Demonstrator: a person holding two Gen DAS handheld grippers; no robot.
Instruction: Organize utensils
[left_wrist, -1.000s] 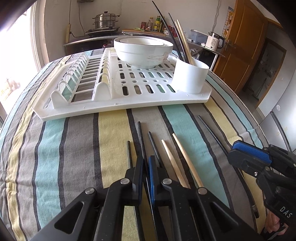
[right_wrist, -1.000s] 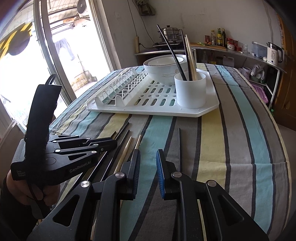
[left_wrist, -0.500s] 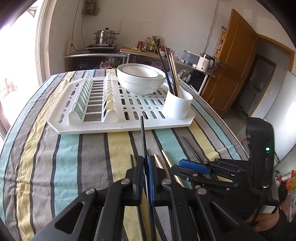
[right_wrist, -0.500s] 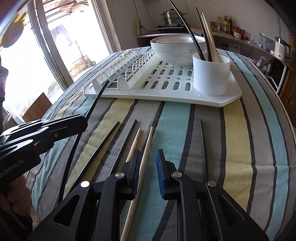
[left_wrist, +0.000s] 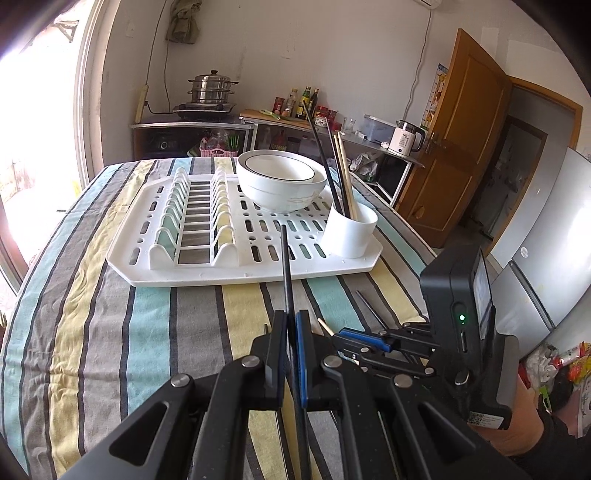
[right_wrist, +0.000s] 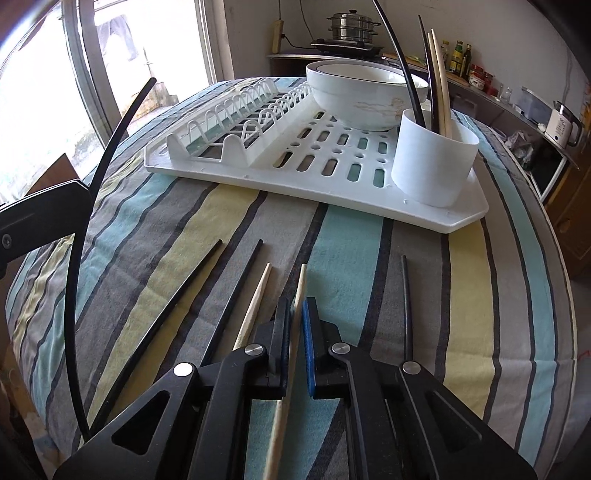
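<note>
A black chopstick is pinched tight in the left gripper. It is held up off the striped tablecloth, with its tip pointing toward the white drying rack. It looks to be held this way so that it can be carried over to the white cup on the near right corner of the rack. Other chopsticks, black ones and wooden ones, are already stood up in that cup, so the cup seems to be the home for them all.

A wooden chopstick is pinched in the right gripper. The jaws have just been closed on it, and the stick is seen squeezed between the pads. It is gripped partway along, with its front part poking out ahead, and that part seems to lie low on the cloth.

More chopsticks are left lying on the cloth: another wooden chopstick just to the left, two black chopsticks further left, and one black chopstick on the right. They are laid out side by side, apart from each other, which makes each one easy to grab alone.

Two white bowls are stacked at the back of the rack, behind the cup. The plate slots on the left of the rack are not filled.
</note>
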